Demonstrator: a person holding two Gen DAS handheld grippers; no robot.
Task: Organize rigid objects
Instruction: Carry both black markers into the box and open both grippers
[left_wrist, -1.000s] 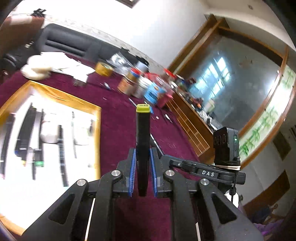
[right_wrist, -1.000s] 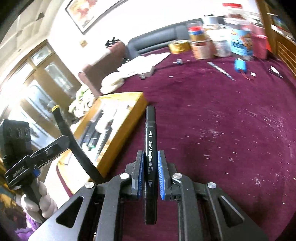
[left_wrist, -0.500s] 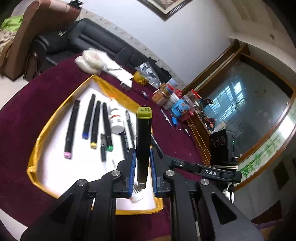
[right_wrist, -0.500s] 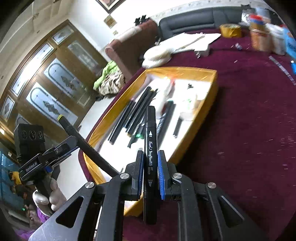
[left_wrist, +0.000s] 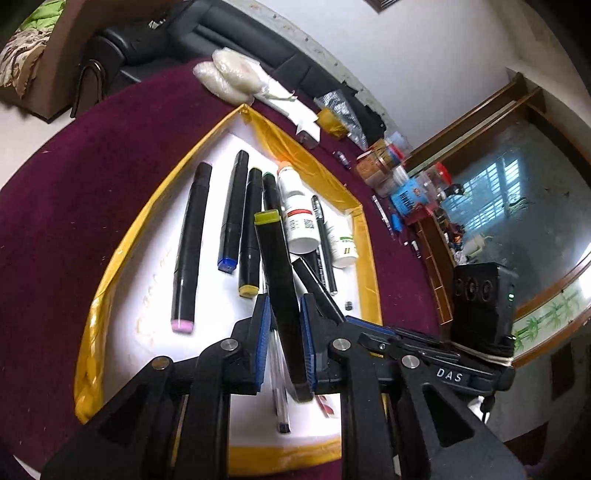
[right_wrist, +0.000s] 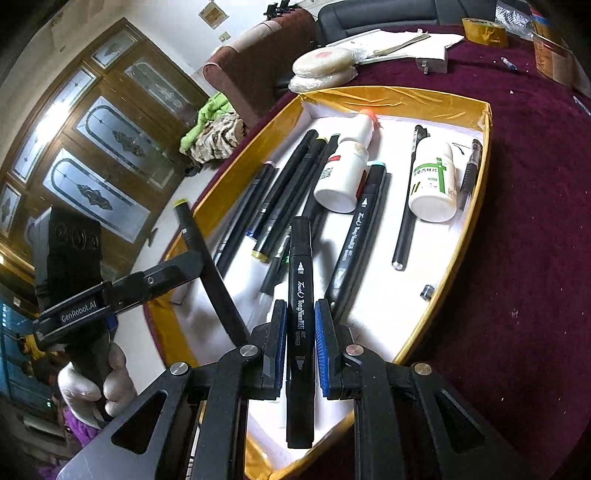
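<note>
Both claws are in the delivery step: each carries a black marker over the gold-rimmed tray (left_wrist: 364, 236) and neither has let go. The left claw (left_wrist: 283, 343) is clamped narrow on a marker with a yellow-green cap (left_wrist: 275, 266), which stands up through the centre of the left wrist frame above the row of markers (left_wrist: 229, 210) already lying on the tray's white floor. The right claw (right_wrist: 300, 341) is likewise closed on a printed black marker (right_wrist: 300, 295), its tip reaching toward the middle of the right wrist frame, over the tray's near end at lower centre. Two white bottles (right_wrist: 432, 181) lie toward the tray's far side, in the upper right of that view, with loose pens beside them. The next move, I judge, calls for lowering each marker until it lies flat and parallel to the ones in the row, picking a bare strip of white floor so it does not land across a bottle or pen, and only then opening the jaws. The two claws hang near one another, so they would do well to release in turn. Against the frame a second ago, the view has swung from the open maroon counter (right_wrist: 535, 258), where the tray sat off to the side, to directly above the tray, which fills both frames; the grips on both markers are unchanged.
</note>
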